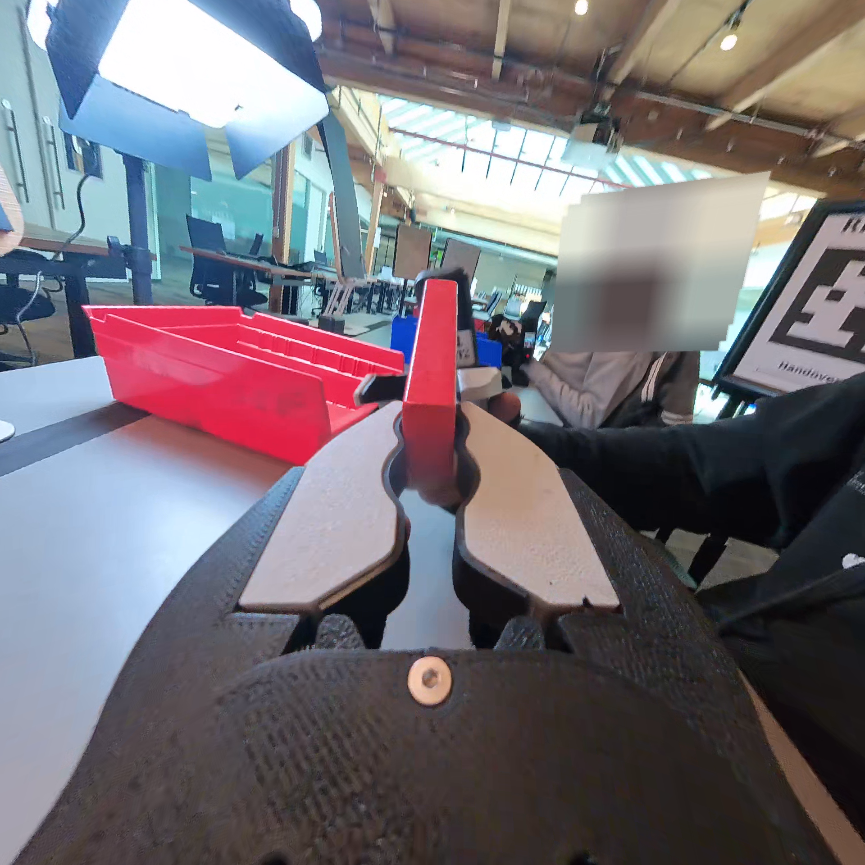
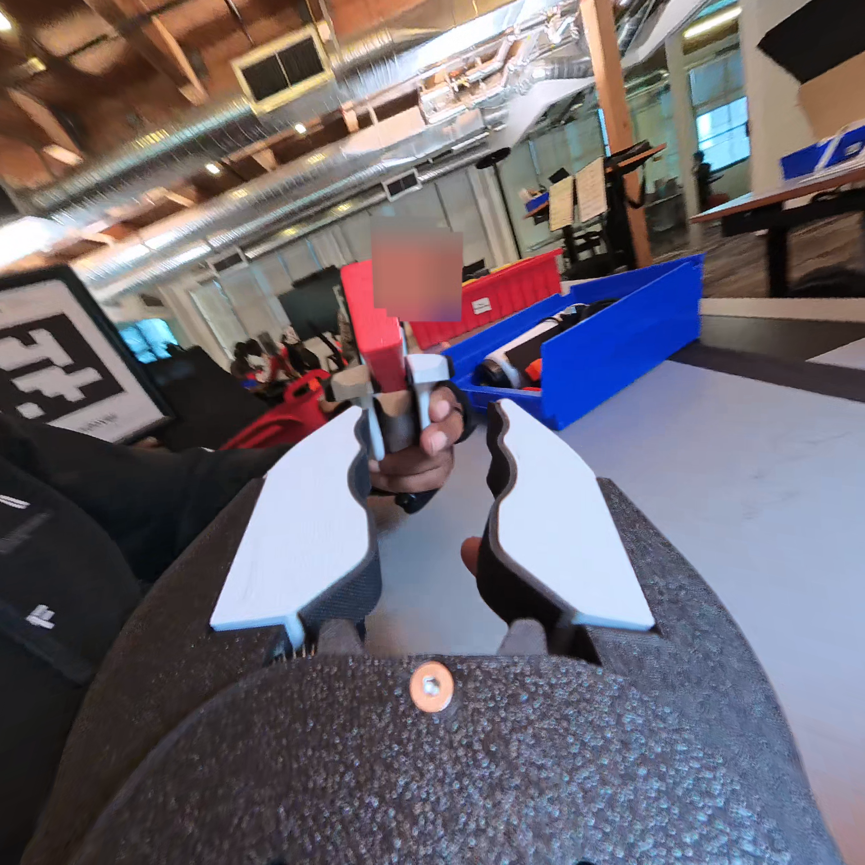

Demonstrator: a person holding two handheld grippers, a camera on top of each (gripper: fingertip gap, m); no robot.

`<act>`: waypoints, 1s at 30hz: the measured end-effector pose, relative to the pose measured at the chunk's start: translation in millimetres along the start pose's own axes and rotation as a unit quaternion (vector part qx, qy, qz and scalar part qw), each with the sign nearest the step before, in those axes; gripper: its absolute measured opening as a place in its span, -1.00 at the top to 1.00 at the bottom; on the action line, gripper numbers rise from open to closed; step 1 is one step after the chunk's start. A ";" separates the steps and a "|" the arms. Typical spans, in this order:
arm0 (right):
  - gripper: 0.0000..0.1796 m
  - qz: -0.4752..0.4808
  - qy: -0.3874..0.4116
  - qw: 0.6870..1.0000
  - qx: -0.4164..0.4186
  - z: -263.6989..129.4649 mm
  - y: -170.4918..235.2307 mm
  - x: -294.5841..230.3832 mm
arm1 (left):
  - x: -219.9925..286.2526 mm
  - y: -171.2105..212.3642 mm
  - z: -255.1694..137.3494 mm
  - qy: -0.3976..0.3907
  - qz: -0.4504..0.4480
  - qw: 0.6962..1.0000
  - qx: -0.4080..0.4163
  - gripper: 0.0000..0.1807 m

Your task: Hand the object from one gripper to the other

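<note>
— Two grippers up, both over the grey table (image 1: 93,538). Where's the red block (image 1: 430,374)?

— Your left gripper (image 1: 429,435) pinches its lower end; fingers pressed on both faces, block upright.

— And your right gripper (image 2: 423,421)?

— Fingers spread, nothing between them. It faces the block, near but apart.

— Bins?

— Red bin (image 1: 224,370) on the table left of the block. Blue bin (image 2: 608,341) beyond your right fingers, things inside, too blurred to name.
</note>
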State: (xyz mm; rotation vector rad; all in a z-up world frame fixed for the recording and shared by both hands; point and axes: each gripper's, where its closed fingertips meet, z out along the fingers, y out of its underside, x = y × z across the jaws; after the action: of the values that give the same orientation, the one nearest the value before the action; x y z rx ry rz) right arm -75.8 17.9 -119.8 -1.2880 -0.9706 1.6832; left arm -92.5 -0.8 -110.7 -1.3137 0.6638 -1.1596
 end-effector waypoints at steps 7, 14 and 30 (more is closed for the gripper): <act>0.80 0.034 -0.002 0.999 0.038 17.3 -0.7 -11.7 | 0.9 26.7 8.3 0.026 -0.053 0.998 -0.038 0.81; 0.81 -0.103 0.147 0.979 -0.095 -2.3 11.9 27.9 | -42.5 55.8 -4.4 -0.135 0.100 0.971 -0.171 0.58; 0.79 0.016 0.208 0.976 -0.065 13.9 24.3 30.6 | -64.2 54.8 -4.3 -0.294 0.390 0.831 -0.265 0.61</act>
State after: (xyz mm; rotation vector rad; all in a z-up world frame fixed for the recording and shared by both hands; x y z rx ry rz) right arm -98.0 34.7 -150.6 -1.6665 -0.8174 1.3126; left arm -103.5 48.8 -178.3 -1.5207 0.9564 0.1338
